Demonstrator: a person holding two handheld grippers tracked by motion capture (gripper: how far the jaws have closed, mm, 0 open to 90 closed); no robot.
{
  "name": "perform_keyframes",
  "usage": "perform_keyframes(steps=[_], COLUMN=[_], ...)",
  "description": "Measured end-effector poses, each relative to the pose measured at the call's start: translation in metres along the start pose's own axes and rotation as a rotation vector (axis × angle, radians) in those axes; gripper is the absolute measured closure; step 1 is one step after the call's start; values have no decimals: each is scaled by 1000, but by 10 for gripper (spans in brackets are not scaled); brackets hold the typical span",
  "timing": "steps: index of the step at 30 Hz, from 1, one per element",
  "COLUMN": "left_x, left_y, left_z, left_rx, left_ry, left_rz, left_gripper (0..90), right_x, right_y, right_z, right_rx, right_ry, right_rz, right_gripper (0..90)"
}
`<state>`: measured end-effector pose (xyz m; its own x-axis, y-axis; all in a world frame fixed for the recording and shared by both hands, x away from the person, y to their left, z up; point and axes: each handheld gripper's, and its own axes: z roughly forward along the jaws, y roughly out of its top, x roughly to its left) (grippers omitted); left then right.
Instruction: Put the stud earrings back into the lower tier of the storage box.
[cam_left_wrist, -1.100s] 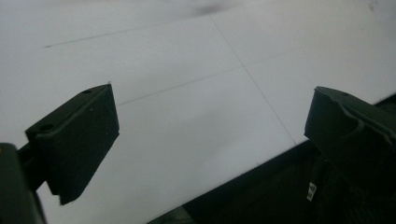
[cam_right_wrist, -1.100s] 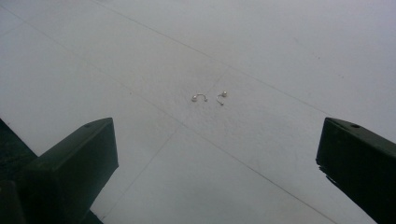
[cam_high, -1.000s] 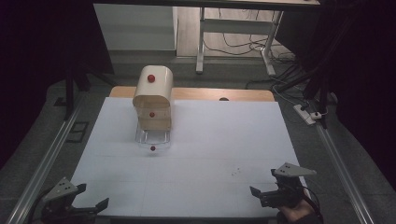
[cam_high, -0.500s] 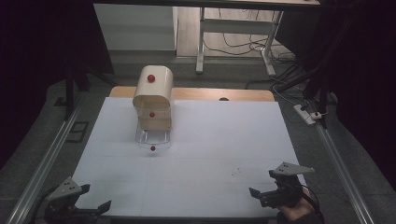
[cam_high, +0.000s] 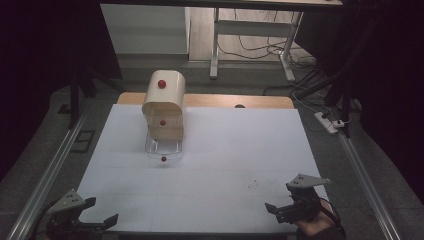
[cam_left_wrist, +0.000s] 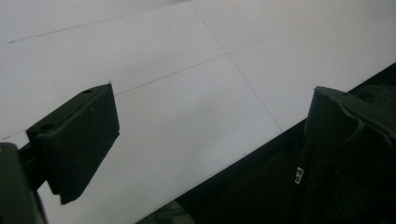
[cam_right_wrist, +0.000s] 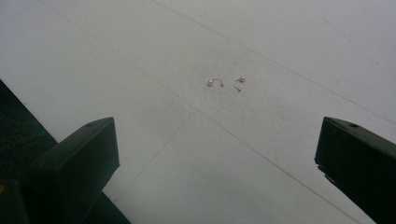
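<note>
**Right claw lines up on two tiny earrings**

Two small pearl-tipped earrings (cam_right_wrist: 225, 82) lie loose on the white bench (cam_high: 215, 150), just ahead of the right claw (cam_right_wrist: 217, 154) and centred between its jaws in the right gripper view — in the high view they are faint specks (cam_high: 254, 184) up and to the left of that claw (cam_high: 281, 210). Its jaws stand spread wide and hold nothing. Against the frames of a second ago, the right claw sits a little lower and nearer the bench's front edge, its nose turned toward the earrings; that reads as an approach being set up, not yet a grasp. The left claw (cam_high: 92, 220) has also slid down toward the near-left corner, jaws spread and empty, with bare bench ahead of it (cam_left_wrist: 205, 121). Far beyond both claws, the small beige jewellery cabinet (cam_high: 164, 107) with red knobs has not moved — its clear bottom drawer (cam_high: 162, 149) remains pulled out, probably the earrings' destination.
</note>
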<state>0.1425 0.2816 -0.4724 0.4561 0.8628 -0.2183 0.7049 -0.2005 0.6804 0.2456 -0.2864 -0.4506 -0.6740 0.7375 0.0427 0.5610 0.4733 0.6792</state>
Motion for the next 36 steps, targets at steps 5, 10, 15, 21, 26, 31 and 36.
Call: perform_keyframes(steps=[5, 10, 15, 21, 26, 31, 36], left_x=[0, 0, 1, 2, 2, 2, 2], left_y=[0, 0, 0, 0, 0, 0, 0], left_z=[0, 0, 0, 0, 0, 1, 1], left_rx=[0, 0, 0, -1, 0, 2, 2], left_ry=[-1, -1, -2, -3, -4, -4, -6], left_rz=[-1, -4, -8, -18, -18, -17, -18], left_gripper=[34, 33, 32, 33, 32, 33, 33], right_x=[-1, -4, -5, -7, -6, -4, 5], right_y=[3, 5, 7, 11, 14, 17, 22], right_z=[3, 7, 12, 20, 27, 33, 47], right_rx=[-10, -2, 20, 29, 34, 28, 48], right_ry=[-16, -21, -24, -32, -42, -12, 26], right_rz=[-11, -26, -44, -46, -57, -61, -88], right_gripper=[0, 0, 0, 0, 0, 0, 0])
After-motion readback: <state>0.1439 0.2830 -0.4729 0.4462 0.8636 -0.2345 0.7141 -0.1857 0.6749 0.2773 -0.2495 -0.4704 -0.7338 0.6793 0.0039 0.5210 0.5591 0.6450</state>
